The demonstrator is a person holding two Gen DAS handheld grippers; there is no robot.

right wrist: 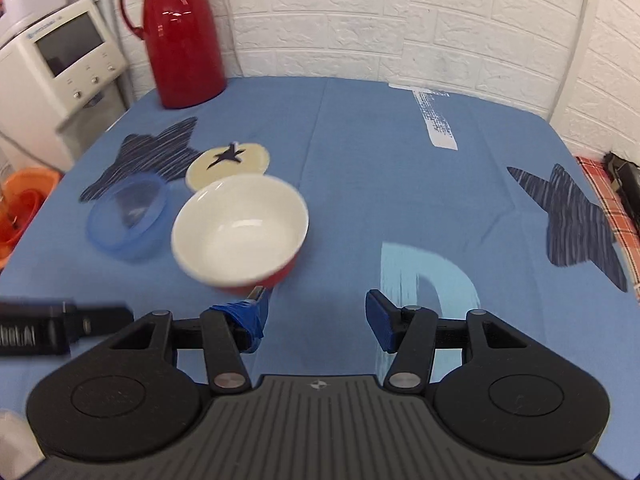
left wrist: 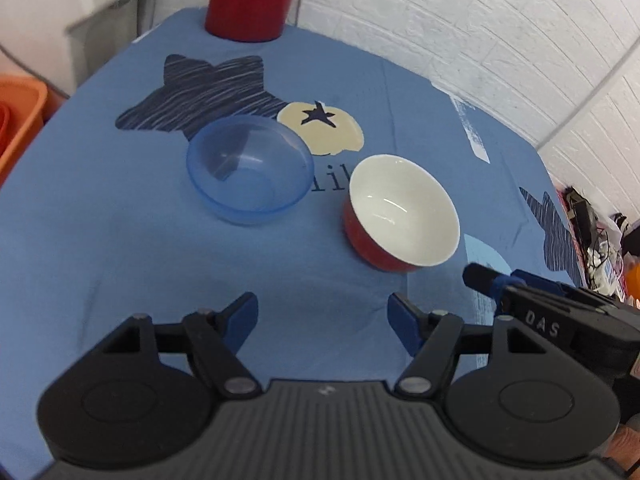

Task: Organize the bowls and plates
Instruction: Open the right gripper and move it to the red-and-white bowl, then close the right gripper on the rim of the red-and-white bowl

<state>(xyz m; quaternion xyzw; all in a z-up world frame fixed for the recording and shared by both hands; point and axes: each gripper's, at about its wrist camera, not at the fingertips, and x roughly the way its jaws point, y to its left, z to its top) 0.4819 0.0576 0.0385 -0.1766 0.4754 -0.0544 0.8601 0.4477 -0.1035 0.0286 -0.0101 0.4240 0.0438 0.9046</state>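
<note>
A: Nearest the lens in the left wrist view is the left gripper (left wrist: 322,320), hanging over bare tablecloth (left wrist: 120,248) with its jaws spread wide and nothing between them

B: And the right gripper (right wrist: 316,316)?

A: Its jaws also stand apart, holding nothing. The left fingertip (right wrist: 256,308) sits right at the near rim of the red bowl (right wrist: 240,232), though I can't tell if it touches; the picture is blurred there

B: Where do the bowls stand?

A: Both are upright on the cloth, side by side and close but apart. The blue bowl (left wrist: 250,170), see-through plastic, is on the left over the dark star print; the red bowl, white inside, is to its right and nearer the right gripper. Both look empty

B: Any plates?

A: None that I can see. At the back there's only a red jug (right wrist: 180,36), with a white appliance (right wrist: 64,60) off the table's edge

B: So how far along is it?

A: I'd judge it barely begun. Nothing is stacked or gripped. What's left, as I read it, is to lift one bowl and nest it in the other; the red one looks the likelier first pick
</note>
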